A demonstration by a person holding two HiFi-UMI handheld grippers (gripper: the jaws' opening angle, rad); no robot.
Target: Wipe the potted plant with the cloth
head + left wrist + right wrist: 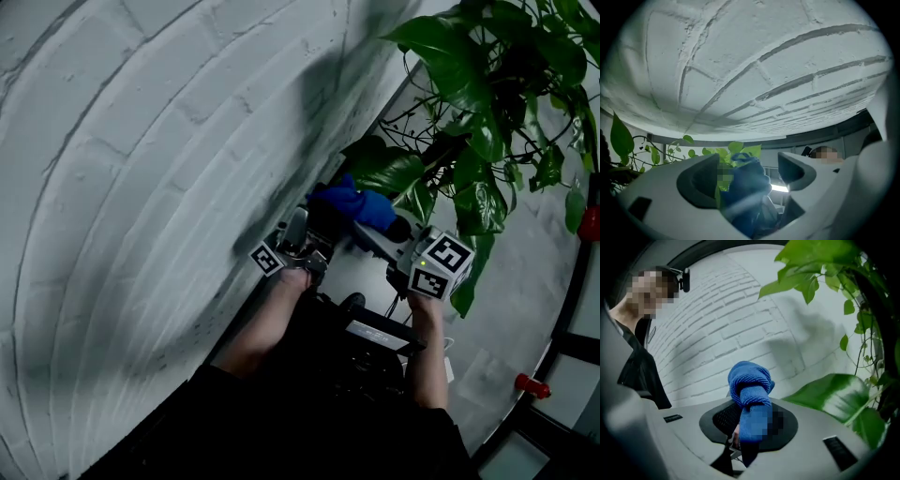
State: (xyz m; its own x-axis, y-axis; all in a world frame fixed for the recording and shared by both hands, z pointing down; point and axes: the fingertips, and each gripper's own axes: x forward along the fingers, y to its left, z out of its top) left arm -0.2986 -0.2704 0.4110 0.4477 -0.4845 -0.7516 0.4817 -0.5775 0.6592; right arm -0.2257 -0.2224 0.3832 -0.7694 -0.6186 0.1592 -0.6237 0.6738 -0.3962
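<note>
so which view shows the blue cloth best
The right gripper view: the blue cloth stands sharp and well lit, clamped in the right gripper. The left gripper view shows it dark and blurred between the open jaws of the left gripper. The head view shows only a small blue bundle beside the plant.

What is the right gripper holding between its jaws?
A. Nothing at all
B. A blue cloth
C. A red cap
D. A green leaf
B: in the right gripper view, the right gripper has its jaws closed on the blue cloth, which sticks up from between them.
</note>
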